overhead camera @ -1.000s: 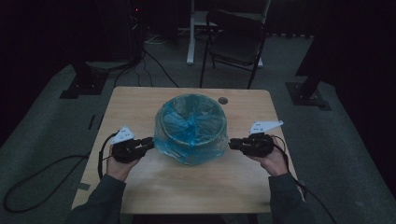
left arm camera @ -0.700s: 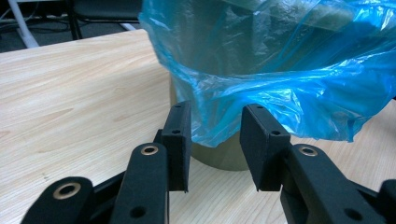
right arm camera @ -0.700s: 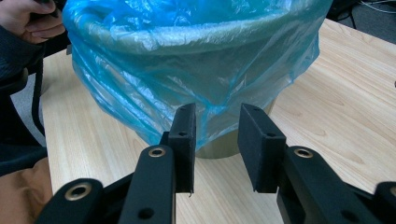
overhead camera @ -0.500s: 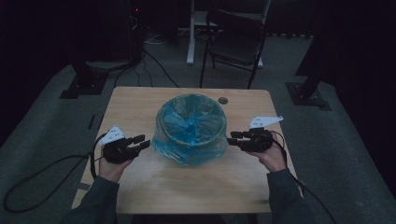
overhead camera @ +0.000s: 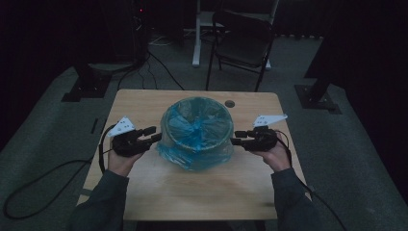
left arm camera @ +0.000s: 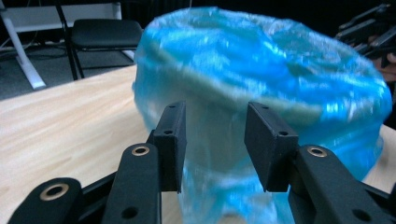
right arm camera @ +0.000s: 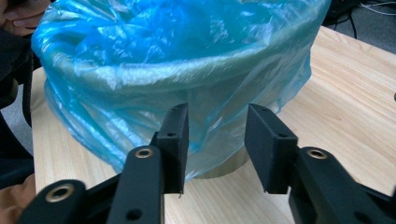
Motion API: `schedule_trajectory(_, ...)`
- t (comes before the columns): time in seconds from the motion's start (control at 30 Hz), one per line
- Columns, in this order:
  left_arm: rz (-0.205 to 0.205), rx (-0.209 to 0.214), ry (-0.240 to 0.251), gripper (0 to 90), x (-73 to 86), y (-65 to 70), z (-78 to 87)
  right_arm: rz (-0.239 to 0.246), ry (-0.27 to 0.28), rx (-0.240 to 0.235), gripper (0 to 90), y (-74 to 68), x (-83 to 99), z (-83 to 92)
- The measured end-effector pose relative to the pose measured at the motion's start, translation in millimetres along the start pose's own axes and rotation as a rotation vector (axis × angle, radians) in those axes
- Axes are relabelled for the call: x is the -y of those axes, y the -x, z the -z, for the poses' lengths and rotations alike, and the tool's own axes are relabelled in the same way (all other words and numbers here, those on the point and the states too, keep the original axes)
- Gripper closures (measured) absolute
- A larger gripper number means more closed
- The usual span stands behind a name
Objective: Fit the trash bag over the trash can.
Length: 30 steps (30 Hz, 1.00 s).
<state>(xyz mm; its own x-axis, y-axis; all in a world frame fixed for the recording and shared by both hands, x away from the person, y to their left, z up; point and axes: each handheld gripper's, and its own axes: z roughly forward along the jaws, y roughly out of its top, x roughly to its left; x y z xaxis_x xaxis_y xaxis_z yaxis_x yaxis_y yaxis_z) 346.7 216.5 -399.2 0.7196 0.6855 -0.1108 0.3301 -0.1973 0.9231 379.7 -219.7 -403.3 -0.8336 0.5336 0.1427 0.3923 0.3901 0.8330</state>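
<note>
The bin [overhead camera: 197, 132] stands in the middle of the high view, on the wooden table [overhead camera: 144, 192], with a thin blue bag [overhead camera: 195, 122] lining it and folded down over the rim so that the loose skirt hangs around the outside wall. In the left gripper view the bag fills the upper right of the frame; in the right gripper view it covers the upper left and centre.

The left gripper [overhead camera: 146, 136] sits just left of the bin in the high view, the right gripper [overhead camera: 239, 137] just right of it. Both have let go: the jaws of each have just been opening, and in each gripper view they stand apart with bare air between the pads and the film lying beyond them, not pinched.

The bag looks very light, soft and slippery, and I judge it would tear or slide off the rim if tugged hard from one side. The bin under it seems stiff and light, so it may shift on the table when the film is pulled. The best hold would be the doubled film right at the rim, or the hanging skirt below it, taken on both sides at once and with a shallow bite
</note>
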Motion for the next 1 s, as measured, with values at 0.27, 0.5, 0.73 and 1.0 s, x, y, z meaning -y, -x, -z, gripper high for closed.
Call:
schedule_trajectory(0.27,0.003,0.003,0.003,57.6,-22.3,-0.9,-22.5,0.002,-0.013,0.011,89.2,5.1,-2.9,-3.5)
schedule_trajectory(0.5,0.019,-0.031,-0.010,60.0,-30.9,-5.4,-35.1,0.000,-0.012,0.020,90.0,6.4,-4.3,-2.5)
schedule_trajectory(0.73,0.020,-0.074,-0.011,80.6,-33.0,-11.3,-37.1,0.005,-0.012,0.033,90.0,6.7,-5.8,-2.4)
schedule_trajectory(1.0,0.041,-0.091,-0.006,89.6,-31.3,-19.4,-38.3,-0.010,0.008,0.055,90.0,9.3,-7.4,1.5)
